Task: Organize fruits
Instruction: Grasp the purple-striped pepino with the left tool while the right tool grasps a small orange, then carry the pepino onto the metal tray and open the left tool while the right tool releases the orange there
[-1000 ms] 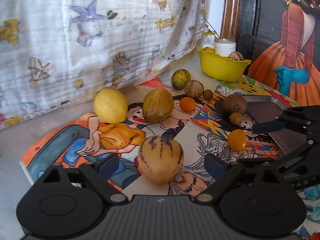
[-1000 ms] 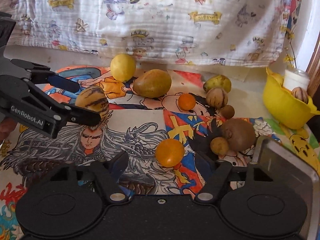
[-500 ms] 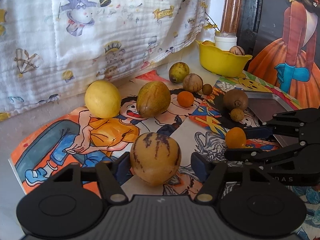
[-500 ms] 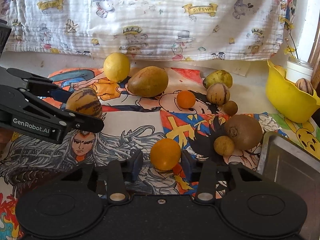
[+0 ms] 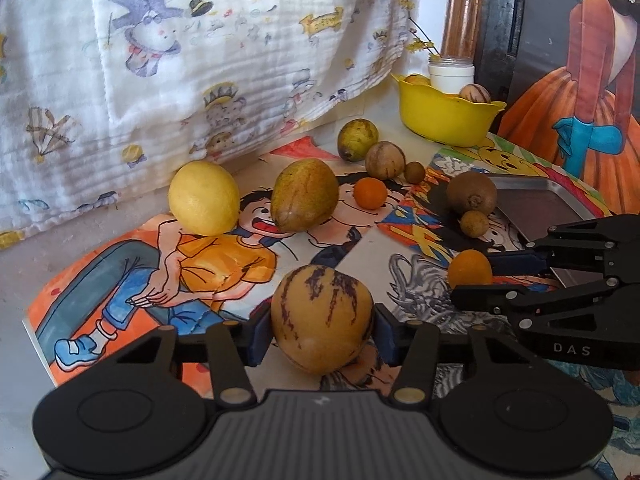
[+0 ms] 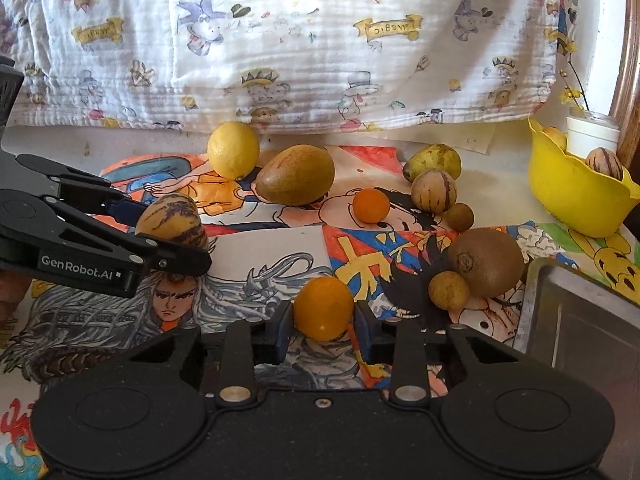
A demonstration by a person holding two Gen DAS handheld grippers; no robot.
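My left gripper [image 5: 320, 330] is shut on a tan fruit with purple streaks [image 5: 322, 316], seen too in the right wrist view [image 6: 172, 218]. My right gripper [image 6: 322, 326] is shut on a small orange fruit [image 6: 323, 307], seen too in the left wrist view [image 5: 469, 267]. Both fruits sit low over the cartoon mat [image 5: 224, 256]. A yellow lemon [image 5: 204, 198], a large brown-green fruit [image 5: 304, 194], a second small orange fruit [image 5: 371, 193], a green pear-like fruit [image 5: 357, 134], a striped round fruit [image 5: 385, 160] and a kiwi [image 5: 472, 193] lie on the mat.
A yellow bowl [image 5: 444, 116] with fruit stands at the back right beside a white jar [image 5: 451, 76]. A metal tray [image 6: 580, 320] lies at the right. A printed cloth [image 6: 280, 40] hangs along the back. Two small brown fruits [image 6: 449, 289] lie near the kiwi.
Both grippers moved forward around their fruits and closed on them: the left on the streaked fruit, the right on the small orange fruit.
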